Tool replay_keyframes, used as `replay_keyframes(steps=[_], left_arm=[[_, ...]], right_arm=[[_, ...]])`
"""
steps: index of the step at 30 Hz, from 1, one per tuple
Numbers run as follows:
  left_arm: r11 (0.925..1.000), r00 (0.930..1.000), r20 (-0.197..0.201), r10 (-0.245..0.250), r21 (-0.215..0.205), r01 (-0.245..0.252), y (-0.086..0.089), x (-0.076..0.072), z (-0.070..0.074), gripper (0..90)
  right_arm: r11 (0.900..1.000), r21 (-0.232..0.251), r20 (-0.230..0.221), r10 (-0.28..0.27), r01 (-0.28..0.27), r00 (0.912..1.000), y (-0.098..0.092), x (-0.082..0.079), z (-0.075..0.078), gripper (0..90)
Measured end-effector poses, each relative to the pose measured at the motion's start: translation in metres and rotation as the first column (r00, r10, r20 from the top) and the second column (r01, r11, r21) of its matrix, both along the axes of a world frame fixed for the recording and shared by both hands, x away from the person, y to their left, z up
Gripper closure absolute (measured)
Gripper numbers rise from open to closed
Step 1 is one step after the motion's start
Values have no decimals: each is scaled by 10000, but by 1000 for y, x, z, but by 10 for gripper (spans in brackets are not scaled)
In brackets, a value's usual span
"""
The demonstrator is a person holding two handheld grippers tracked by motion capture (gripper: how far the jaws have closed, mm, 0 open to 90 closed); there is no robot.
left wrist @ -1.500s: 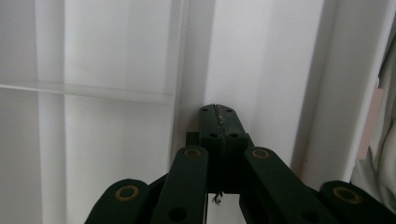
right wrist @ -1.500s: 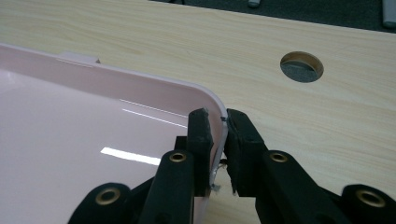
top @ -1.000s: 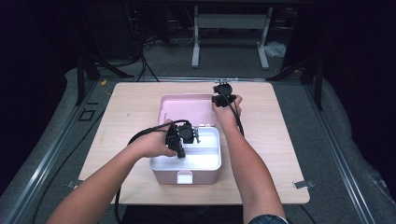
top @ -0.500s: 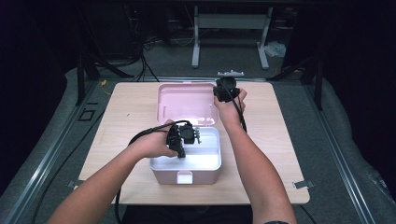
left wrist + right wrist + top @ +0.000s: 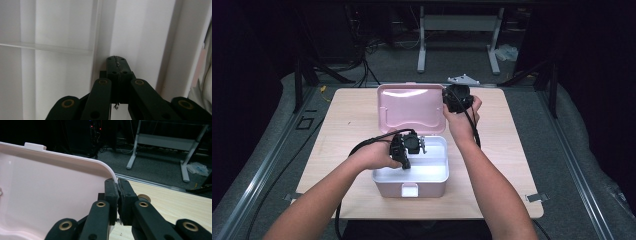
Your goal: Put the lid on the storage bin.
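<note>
Now the right tongs [image 5: 117, 185] pinch the rim of the pink lid [image 5: 409, 107], and the left tongs [image 5: 117, 65] sit inside the box [image 5: 412, 175].

On the wooden desk [image 5: 339, 120] the box stands open near the person's edge, with its lid raised at the far side. The right tongs have just been closing, and now their jaws press on the right corner of the lid's edge. The left tongs are pressed together with nothing between them, low against the white inner wall of the box, at its left part.
</note>
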State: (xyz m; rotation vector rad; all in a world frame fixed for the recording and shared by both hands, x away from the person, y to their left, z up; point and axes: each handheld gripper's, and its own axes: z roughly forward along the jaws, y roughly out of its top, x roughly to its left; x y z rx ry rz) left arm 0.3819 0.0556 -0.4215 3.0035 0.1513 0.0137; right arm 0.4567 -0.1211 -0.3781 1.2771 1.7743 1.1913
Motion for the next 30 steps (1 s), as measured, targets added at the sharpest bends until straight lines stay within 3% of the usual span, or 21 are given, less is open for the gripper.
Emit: replay_keyframes(steps=[16,24,30], left_arm=[[9985,9993,280,253,-486,-239,6,-5,0,900],[9997,9935,1130,144,-189,-124,3,-16,0,900],[9970,9932,1059,478,-650,-411,10,-15,0,900]], right_arm=[[9986,157,990,492,-510,9939,-7,-67,13,868],[9967,19,1327,807,-817,9879,-12,-106,8,862],[9946,-88,1324,1036,-1034,9858,-14,-124,4,858]])
